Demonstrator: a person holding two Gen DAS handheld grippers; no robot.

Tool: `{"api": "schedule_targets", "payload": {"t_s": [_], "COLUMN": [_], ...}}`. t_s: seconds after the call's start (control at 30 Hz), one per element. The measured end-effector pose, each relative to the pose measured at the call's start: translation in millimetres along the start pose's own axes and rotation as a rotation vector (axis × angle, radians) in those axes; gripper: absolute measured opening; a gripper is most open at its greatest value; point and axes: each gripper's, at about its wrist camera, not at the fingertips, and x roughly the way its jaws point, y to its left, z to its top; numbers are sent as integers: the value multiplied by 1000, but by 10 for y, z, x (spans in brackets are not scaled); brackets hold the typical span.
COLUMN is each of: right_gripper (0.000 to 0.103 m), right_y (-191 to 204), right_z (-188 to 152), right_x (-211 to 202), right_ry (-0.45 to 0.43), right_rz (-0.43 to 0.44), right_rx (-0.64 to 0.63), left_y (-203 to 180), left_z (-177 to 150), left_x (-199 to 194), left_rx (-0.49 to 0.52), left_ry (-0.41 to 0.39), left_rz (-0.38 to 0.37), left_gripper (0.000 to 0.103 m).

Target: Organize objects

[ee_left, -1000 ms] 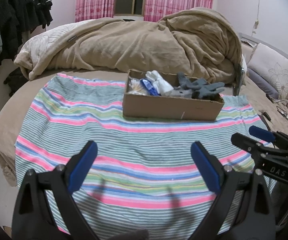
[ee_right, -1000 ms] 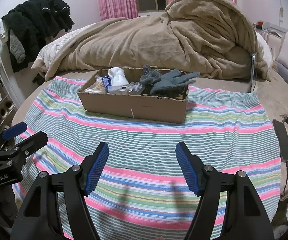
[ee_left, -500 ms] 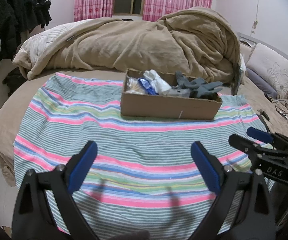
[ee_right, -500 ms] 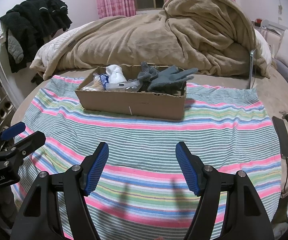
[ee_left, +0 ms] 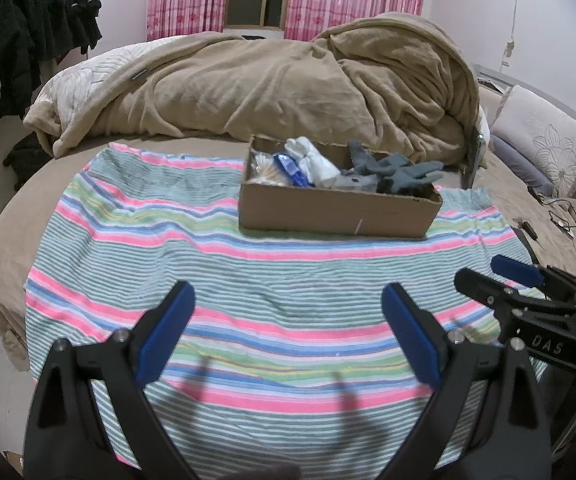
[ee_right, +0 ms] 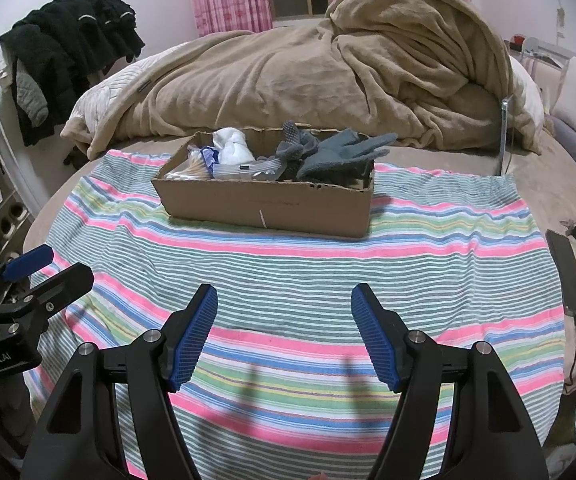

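A shallow cardboard box (ee_left: 336, 210) (ee_right: 263, 204) sits on a striped cloth (ee_left: 247, 280) (ee_right: 308, 272) on the bed. It holds grey gloves (ee_left: 400, 170) (ee_right: 340, 152), white socks or gloves (ee_left: 312, 160) (ee_right: 231, 146), a blue packet (ee_left: 288, 166) and cotton swabs (ee_left: 261, 168). My left gripper (ee_left: 288, 336) is open and empty over the near part of the cloth. My right gripper (ee_right: 283, 340) is open and empty too, beside it; it also shows in the left wrist view (ee_left: 500, 280).
A heaped tan blanket (ee_left: 288, 88) lies behind the box. A phone on a cable (ee_right: 568, 276) lies at the right of the cloth. Dark clothes (ee_right: 67, 52) hang at the left. Pillows (ee_left: 544, 148) are at the right.
Both grippers have stayed open and empty. The views have shifted slightly, with the box a little further left in frame.
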Motion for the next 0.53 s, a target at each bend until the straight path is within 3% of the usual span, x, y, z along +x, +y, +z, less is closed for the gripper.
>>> {"api": "schedule_targets", "payload": {"t_s": [0.53], "right_gripper": [72], "right_y": [14], "right_z": [-31], "right_x": [9], "right_ry": [11], "right_rz": [-1], "right_rx": [1], "left_y": [-26], "left_z": [0], "left_x": [12], "left_rx": [23], "left_ry": [0], "left_rz": [-52], "left_gripper": [95]}}
